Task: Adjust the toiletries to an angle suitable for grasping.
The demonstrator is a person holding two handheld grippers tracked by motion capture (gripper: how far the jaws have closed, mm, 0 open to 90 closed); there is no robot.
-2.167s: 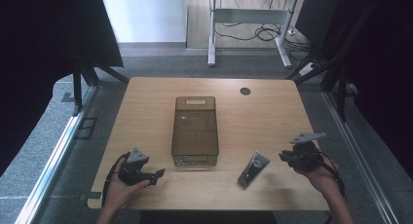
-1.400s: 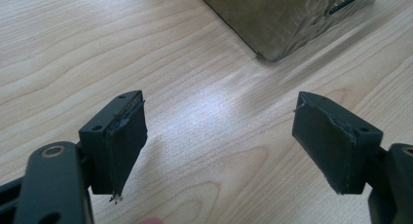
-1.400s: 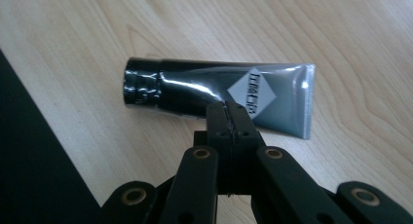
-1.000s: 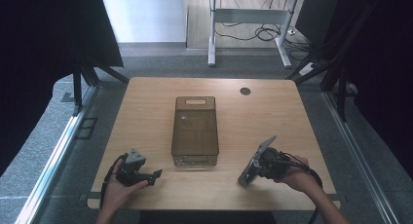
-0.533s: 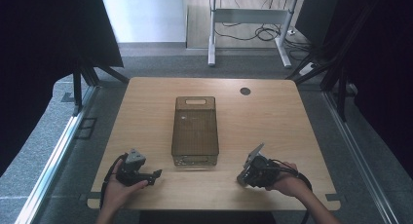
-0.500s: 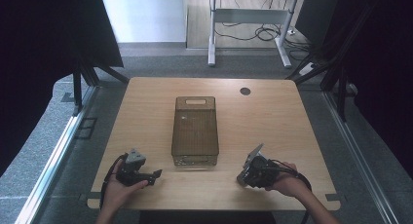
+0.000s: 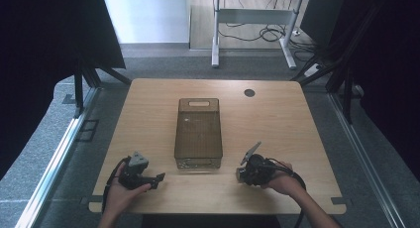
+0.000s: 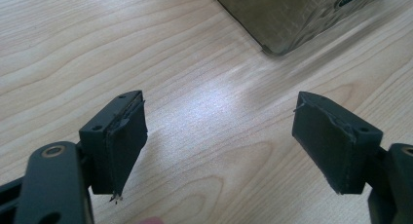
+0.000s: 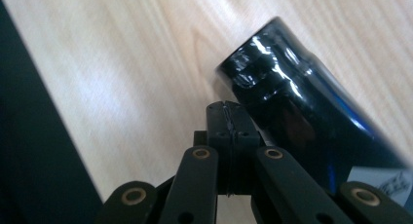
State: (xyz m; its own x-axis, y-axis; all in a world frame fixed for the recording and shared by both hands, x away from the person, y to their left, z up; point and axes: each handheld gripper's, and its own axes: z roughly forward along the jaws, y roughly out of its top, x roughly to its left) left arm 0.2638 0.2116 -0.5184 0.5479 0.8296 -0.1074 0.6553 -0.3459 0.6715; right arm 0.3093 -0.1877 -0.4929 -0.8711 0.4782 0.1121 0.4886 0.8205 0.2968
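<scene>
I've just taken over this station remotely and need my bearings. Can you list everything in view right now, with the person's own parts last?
Table: one, light wood, centre of the high view.
Bin: one, clear brownish plastic, mid-table, a handle slot at its far end.
Black tube: one, glossy black with a white label, lying on the table just beside the right claw's shut jaws.
Grommet hole: one, dark, far right of the tabletop.
Desk frame: one, white, on the floor beyond the table, cables under it.
Left claw: one, black, jaws open over bare wood, near left edge.
Right claw: one, black, jaws shut, empty.
Hands: two, left hand, right hand.
</scene>
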